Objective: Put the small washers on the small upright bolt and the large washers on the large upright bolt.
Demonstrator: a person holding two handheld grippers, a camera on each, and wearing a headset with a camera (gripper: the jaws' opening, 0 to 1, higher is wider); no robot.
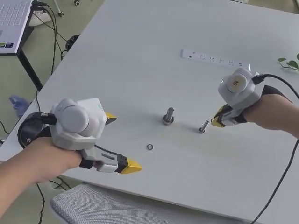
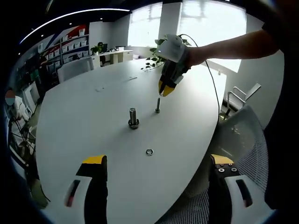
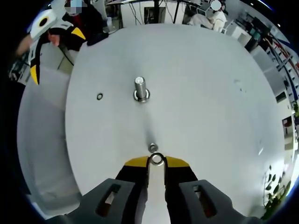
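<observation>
The table is smooth, matt white. The large bolt and small bolt are bright bare metal with ridged threads. So are the loose washer and the pinched washer (a shiny ring). The left gripper and right gripper have smooth, faintly glossy white plastic shells and matt yellow tips. The chair is grey woven mesh.

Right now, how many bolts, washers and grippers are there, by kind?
Bolts: 2, the large bolt and the small bolt, both upright.
Washers: 2, the loose washer on the table and the held washer in the right gripper.
Grippers: 2, right, and the open left gripper.
Total: 6.
Washers already round the large bolt's base: cannot tell.
</observation>
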